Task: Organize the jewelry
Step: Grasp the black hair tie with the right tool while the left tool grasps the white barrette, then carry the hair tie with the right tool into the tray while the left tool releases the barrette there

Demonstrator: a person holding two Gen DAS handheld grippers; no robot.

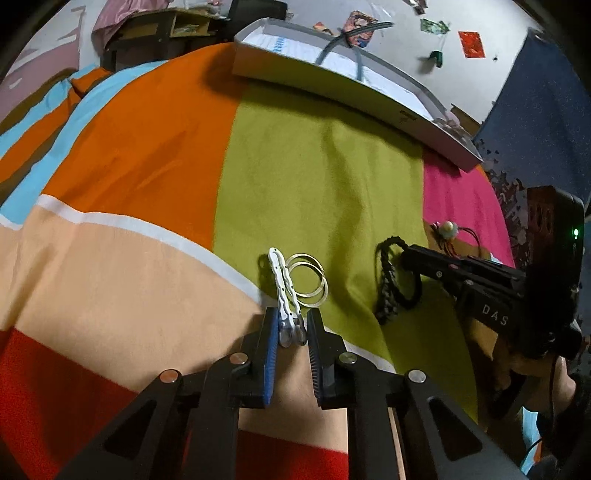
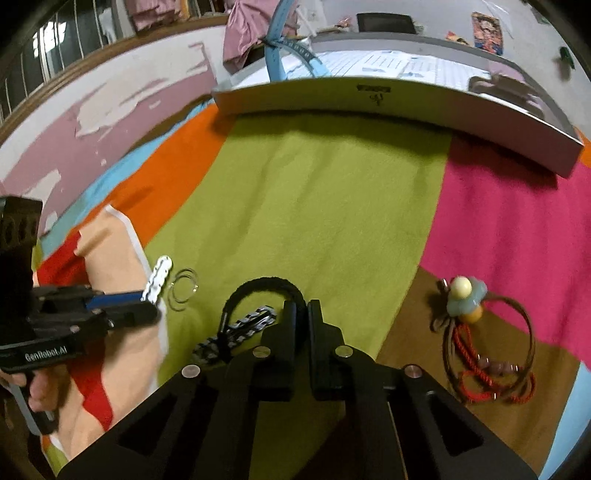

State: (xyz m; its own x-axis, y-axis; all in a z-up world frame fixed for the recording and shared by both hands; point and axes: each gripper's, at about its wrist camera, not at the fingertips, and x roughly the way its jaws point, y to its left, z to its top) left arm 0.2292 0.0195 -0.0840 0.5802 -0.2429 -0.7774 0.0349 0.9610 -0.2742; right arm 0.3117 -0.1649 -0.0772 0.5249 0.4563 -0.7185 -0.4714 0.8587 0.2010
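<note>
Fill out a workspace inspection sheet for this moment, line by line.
Surface: striped bedspread in green, orange, pink and peach bands.
Job's things: white metal bracelet between the left fingers; thin hoop rings beside it; black braided bracelet at the right fingertips; beaded red-cord charm lying apart; grey tray at the far edge, with a blue strap inside.
Clutter: nothing seen.
Grippers: left gripper open around the white bracelet; right gripper nearly closed on the braid loop.
Cables: nothing seen clearly.
Surroundings: peeling pink wall, posters, dark shelf.
</note>
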